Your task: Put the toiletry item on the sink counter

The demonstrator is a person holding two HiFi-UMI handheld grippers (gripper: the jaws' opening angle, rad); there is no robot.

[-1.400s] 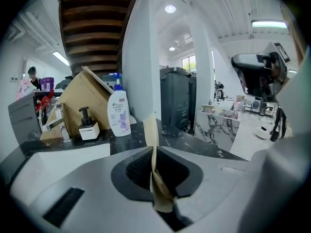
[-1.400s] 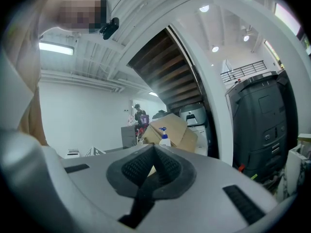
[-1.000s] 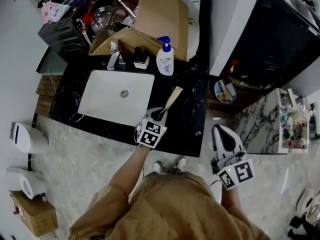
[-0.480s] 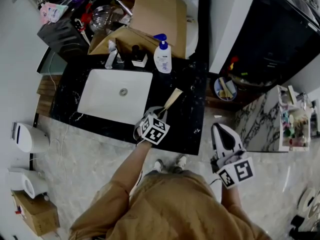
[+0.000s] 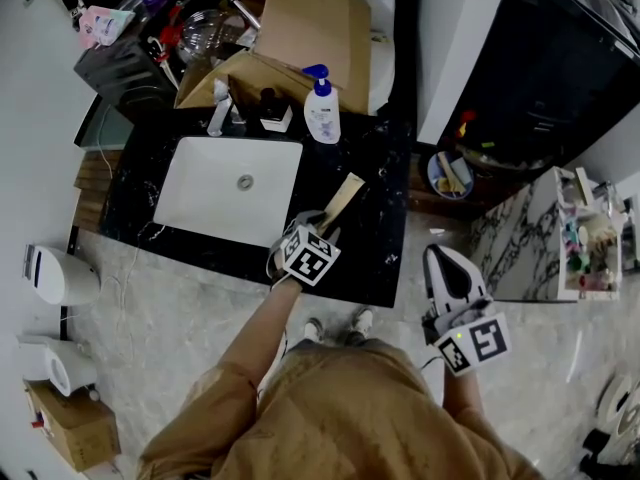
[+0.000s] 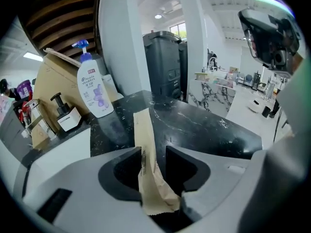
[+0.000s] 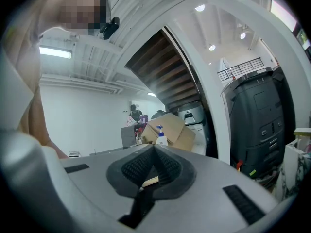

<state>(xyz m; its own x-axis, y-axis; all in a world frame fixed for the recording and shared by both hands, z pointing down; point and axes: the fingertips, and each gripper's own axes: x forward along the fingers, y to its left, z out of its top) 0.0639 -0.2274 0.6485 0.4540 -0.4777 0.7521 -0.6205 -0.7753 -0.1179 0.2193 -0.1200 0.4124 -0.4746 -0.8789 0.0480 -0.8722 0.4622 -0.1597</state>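
Note:
The toiletry item is a long tan paper packet (image 5: 341,199) lying on the black sink counter (image 5: 370,238) to the right of the basin. My left gripper (image 5: 318,230) is at the packet's near end. In the left gripper view the packet (image 6: 144,140) runs between the jaws of the left gripper (image 6: 151,152). Those jaws have just been opening, and a gap shows beside the packet. My right gripper (image 5: 441,256) hangs off the counter's right front, over the floor. Seen from its own camera, the right gripper (image 7: 154,147) has its tips together and holds nothing.
A white basin (image 5: 228,190) is set in the counter, with a faucet (image 5: 220,108) behind it. A white pump bottle (image 5: 322,111), a small dark dispenser (image 5: 272,113) and an open cardboard box (image 5: 300,28) stand at the back. A marble-topped cabinet (image 5: 520,238) is on the right.
My left gripper has sunk a little toward the counter and tilted further down, and its jaws have parted around the packet. The right gripper has stayed where it was.

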